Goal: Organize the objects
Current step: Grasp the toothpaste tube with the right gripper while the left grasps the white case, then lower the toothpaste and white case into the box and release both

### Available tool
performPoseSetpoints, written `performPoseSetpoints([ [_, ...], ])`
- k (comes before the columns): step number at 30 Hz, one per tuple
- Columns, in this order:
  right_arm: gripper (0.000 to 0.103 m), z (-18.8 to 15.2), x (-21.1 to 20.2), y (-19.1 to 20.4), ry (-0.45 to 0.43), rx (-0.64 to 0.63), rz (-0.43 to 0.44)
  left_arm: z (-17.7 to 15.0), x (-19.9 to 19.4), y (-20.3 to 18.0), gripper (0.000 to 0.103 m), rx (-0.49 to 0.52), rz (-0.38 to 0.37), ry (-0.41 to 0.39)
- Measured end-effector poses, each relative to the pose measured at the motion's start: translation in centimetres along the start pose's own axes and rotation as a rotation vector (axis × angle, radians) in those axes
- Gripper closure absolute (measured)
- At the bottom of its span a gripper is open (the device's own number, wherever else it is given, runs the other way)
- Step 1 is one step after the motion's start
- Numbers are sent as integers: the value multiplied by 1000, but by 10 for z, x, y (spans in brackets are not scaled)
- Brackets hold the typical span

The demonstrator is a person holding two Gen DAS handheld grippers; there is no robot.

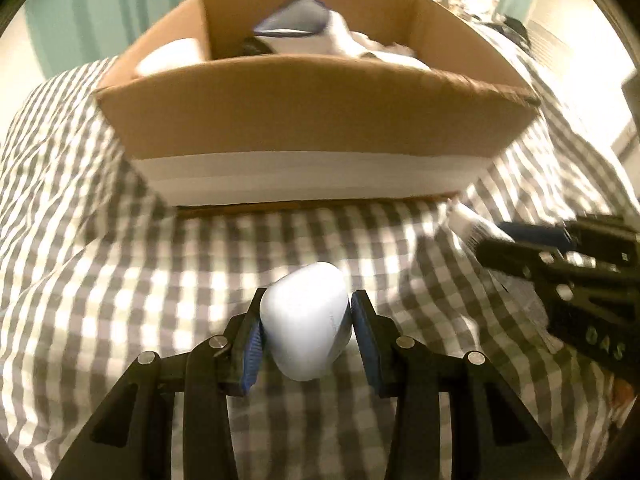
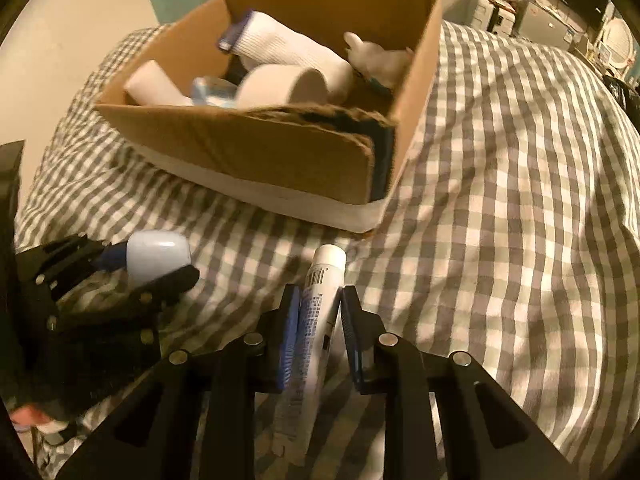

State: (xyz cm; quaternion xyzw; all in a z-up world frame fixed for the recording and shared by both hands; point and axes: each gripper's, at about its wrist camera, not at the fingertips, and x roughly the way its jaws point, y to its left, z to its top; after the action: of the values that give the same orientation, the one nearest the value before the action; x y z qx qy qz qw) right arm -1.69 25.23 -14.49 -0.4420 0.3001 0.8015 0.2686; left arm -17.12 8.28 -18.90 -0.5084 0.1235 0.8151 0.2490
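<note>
My left gripper (image 1: 307,320) is shut on a white rounded case (image 1: 306,320), held above the checked bedspread in front of the cardboard box (image 1: 312,120). The case also shows in the right wrist view (image 2: 158,256), in the left gripper (image 2: 132,276). My right gripper (image 2: 320,320) is shut on a white tube with blue print (image 2: 316,320), cap pointing toward the box (image 2: 248,148). In the left wrist view the right gripper (image 1: 520,240) is at the right edge, the tube (image 1: 468,220) blurred in it.
The box holds a white sock with a blue cuff (image 2: 280,46), a paper roll (image 2: 280,84), a white tube (image 2: 154,84) and other items. The grey-and-white checked bedspread (image 2: 500,200) spreads all around. Cluttered shelves (image 2: 560,12) stand at the far right.
</note>
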Motion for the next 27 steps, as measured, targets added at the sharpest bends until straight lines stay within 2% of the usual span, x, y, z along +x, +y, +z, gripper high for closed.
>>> performPoseSetpoints([
  [4,83,0,-12,8,-33,-28,19,0,-14,22,62,-32,8,-13],
  [10,83,1,-36,19,-89,-50,25,4,-50,35,62,-23,-11,-84],
  [14,83,10,-54,35,-142,-63,8,0,-74,23,62,2,-40,-121],
  [16,83,15,-74,32,-181,-70,-12,26,-73,9,62,6,-53,-135],
  [17,83,19,-79,34,-196,-72,-19,21,-82,3,62,14,-49,-144],
  [18,83,25,-83,36,-211,-73,-23,25,-85,2,62,62,-59,-154],
  [27,83,87,-108,34,-319,-46,-60,93,-106,-2,63,107,-27,-254],
])
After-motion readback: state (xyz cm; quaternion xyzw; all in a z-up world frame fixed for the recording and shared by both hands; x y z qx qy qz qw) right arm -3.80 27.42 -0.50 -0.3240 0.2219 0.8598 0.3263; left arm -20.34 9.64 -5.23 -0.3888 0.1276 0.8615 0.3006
